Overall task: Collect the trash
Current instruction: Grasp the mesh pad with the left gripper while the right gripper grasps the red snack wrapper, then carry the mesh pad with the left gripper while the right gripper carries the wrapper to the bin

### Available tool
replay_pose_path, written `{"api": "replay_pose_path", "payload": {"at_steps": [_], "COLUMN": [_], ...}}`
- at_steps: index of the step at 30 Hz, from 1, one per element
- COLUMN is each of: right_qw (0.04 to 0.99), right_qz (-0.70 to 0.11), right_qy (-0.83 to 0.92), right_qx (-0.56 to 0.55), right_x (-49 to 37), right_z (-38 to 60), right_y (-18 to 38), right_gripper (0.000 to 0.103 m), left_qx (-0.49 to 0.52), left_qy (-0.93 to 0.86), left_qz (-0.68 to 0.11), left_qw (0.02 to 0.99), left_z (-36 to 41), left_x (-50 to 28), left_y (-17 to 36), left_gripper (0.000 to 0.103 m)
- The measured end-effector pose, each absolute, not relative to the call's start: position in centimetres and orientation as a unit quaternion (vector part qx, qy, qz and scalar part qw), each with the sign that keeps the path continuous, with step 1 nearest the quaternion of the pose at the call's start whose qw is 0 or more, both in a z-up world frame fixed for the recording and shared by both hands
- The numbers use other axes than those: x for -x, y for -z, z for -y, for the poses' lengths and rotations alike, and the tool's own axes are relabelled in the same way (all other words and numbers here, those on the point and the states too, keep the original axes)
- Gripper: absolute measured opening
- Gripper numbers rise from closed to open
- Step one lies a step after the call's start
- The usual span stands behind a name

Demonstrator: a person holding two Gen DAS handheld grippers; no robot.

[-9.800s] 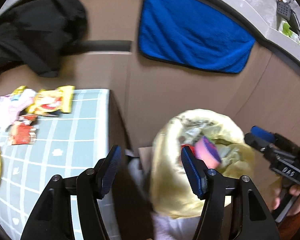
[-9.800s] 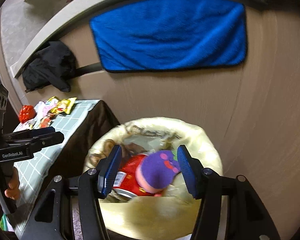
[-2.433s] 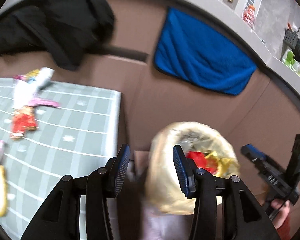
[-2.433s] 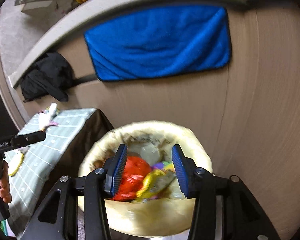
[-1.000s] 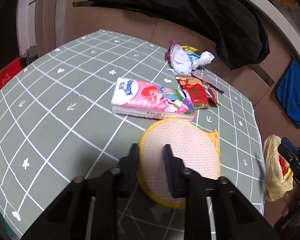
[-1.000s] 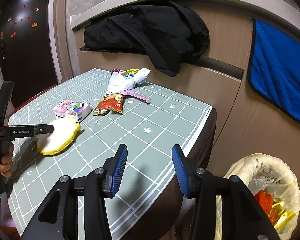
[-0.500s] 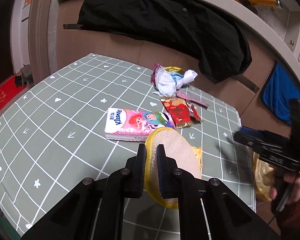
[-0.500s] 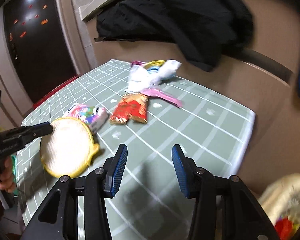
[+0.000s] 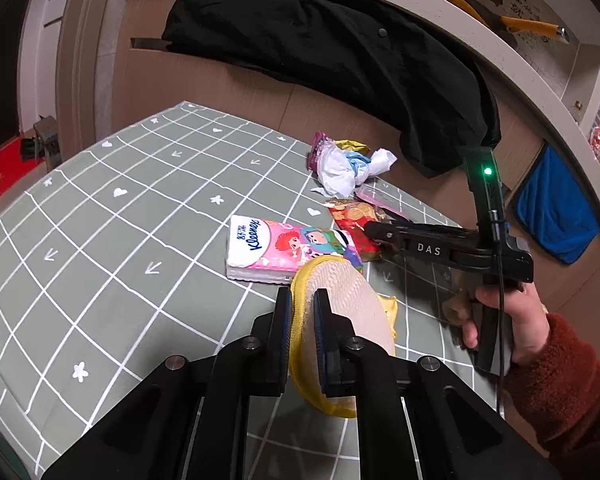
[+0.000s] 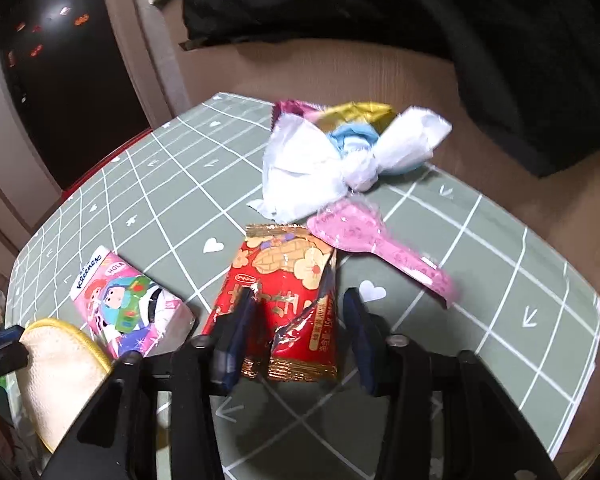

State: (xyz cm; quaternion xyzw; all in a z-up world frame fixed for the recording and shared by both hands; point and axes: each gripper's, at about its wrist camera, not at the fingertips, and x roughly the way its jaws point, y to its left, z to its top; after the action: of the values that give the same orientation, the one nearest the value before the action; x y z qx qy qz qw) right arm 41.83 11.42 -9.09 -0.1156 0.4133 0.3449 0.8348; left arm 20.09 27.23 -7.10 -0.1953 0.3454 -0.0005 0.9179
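Observation:
A round mesh pad with a yellow rim [image 9: 348, 304] is tilted up off the green checked table [image 9: 120, 220], and my left gripper [image 9: 302, 300] is shut on its edge. The pad [image 10: 60, 364] also shows at the lower left of the right wrist view. A torn red snack wrapper [image 10: 288, 268] lies flat on the table. My right gripper [image 10: 298, 300] straddles its near end with the jaws closing; the right pad still stands clear of it. In the left wrist view a hand in a red sleeve [image 9: 520, 320] holds the right gripper [image 9: 374, 230] over that wrapper.
A pink Kleenex tissue pack [image 9: 276, 248] lies just left of the red wrapper. Beyond it sit a knotted white wrapper bundle [image 10: 320, 160] and a pink wrapper [image 10: 364, 236]. A black coat [image 9: 320, 40] hangs behind the table and a blue towel [image 9: 552, 216] at far right.
My right gripper swung in from the table's edge, came down over the red wrapper and narrowed its jaws. My left gripper closed on the yellow-rimmed pad and tipped it up.

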Motion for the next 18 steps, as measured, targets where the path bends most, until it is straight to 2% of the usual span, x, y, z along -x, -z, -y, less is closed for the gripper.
{"api": "replay_pose_path", "payload": {"at_steps": [1,9,18], "right_qw": [0.830,0.823,0.826], "right_qz": [-0.415,-0.429,-0.449], "right_qy": [-0.351,-0.352,-0.333], "right_qx": [0.120,0.123,0.070], "right_x": [-41.5,-37.9,-34.0], "right_z": [-11.3,-5.9,1.4], "right_y": [9.0,9.0,8.9], "right_gripper": [0.014,0.014,0.014], "left_qx": [0.199,0.212,0.224], "left_qy": [0.006,0.051,0.033], "left_qz": [-0.348,-0.376,-0.390], "left_qw": [0.916,0.901,0.893], "left_z": [-27.2,-25.9,-26.0], "left_x": [-20.2,-20.8,-20.8], "left_y": [7.2,8.3,9.2], "left_gripper": [0.011,0.016,0.029]}}
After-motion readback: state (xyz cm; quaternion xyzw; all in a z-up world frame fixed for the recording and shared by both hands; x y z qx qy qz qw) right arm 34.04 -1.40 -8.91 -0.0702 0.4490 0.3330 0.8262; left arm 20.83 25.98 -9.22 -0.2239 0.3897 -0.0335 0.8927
